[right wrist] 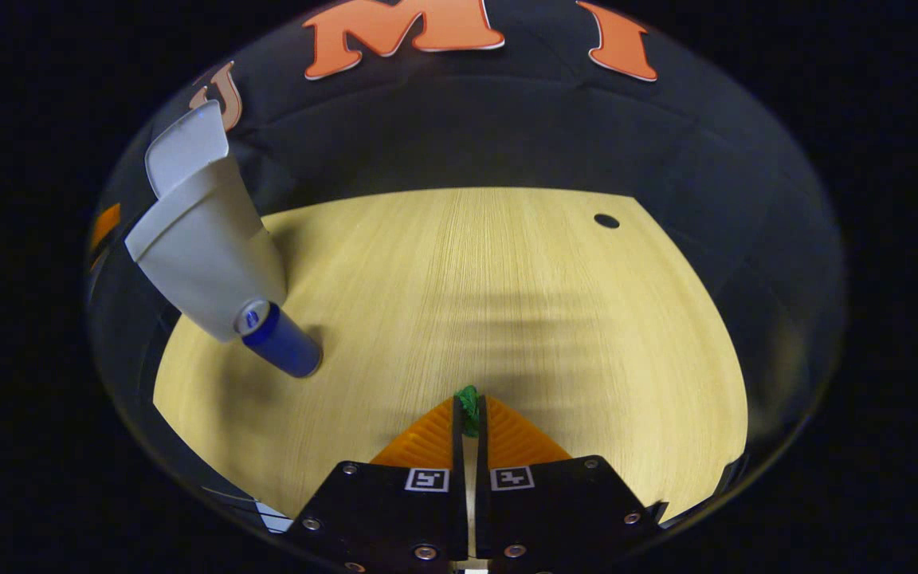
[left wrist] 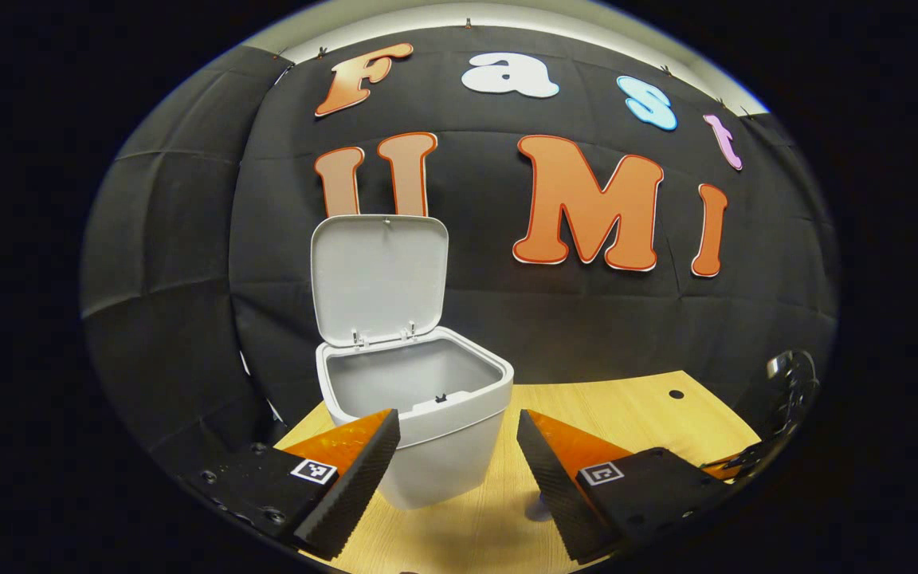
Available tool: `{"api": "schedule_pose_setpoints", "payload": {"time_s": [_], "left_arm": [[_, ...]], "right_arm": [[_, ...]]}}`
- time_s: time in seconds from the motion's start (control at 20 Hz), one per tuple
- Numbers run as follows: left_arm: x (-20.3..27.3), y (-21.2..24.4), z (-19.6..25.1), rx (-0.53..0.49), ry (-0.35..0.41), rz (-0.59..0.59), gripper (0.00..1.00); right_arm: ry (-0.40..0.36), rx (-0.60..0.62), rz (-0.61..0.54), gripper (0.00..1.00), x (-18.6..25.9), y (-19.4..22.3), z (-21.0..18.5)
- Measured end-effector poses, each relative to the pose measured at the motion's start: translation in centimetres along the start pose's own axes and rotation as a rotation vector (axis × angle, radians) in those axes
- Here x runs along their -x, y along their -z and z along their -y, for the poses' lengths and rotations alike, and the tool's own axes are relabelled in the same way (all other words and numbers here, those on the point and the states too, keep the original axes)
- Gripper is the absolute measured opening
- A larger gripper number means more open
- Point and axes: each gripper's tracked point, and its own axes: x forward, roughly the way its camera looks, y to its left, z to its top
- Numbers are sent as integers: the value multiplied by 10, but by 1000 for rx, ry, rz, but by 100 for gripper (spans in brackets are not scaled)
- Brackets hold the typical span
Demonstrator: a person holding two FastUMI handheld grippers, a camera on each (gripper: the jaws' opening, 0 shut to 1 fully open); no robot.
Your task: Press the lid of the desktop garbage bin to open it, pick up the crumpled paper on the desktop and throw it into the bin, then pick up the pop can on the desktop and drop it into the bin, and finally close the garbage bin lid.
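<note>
Holding a small green wad of crumpled paper (right wrist: 468,408) between nearly closed fingers, our right gripper (right wrist: 468,418) sits low at the bottom centre of the right gripper view, above the wooden desktop (right wrist: 507,303). We judge the paper step to be in hand: the bin's lid is already up, the paper looks lifted or just pinched, and it has yet to reach the bin. Only a sliver of green pokes out past the tips, so the hold looks slight.

In the left gripper view the garbage bin (left wrist: 419,422) stands left of centre with its lid (left wrist: 379,279) raised upright behind the open mouth. Our left gripper (left wrist: 459,462) frames it from the bottom of that view, fingers spread wide and holding nothing, level and facing the bin.

In the right gripper view the bin appears at the upper left, and the pop can (right wrist: 280,339) stands just beside it, upright on the desktop.

Next, we think, the right gripper must travel toward the upper left, rise over the bin's rim while clearing the can, and release above the opening.
</note>
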Motion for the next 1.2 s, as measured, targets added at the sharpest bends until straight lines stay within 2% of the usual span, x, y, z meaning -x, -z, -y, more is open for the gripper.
{"api": "schedule_pose_setpoints", "payload": {"time_s": [0.15, 0.25, 0.45, 0.75, 0.85, 1.0, 1.2], "left_arm": [[0, -3, 3, 6, 0, 6, 94], [2, -6, 6, 15, 3, 14, 94], [2, -8, 6, 11, 5, 24, 94], [4, -8, -1, 13, -7, 21, 94], [6, -9, -6, 12, -15, 27, 94], [10, -8, -18, 5, -34, 30, 94], [16, 0, -34, 2, -46, 16, 94]], "right_arm": [[7, 33, 97, 4, 18, -45, 1], [5, 50, 169, 4, 46, -76, -7], [-48, 68, 302, 4, 80, -137, -29], [-123, 169, 468, 4, 117, -216, -82], [-164, 203, 510, 4, 122, -238, -107], [-272, 229, 570, 4, 135, -263, -153], [-357, 293, 614, 4, 142, -287, -204]]}}
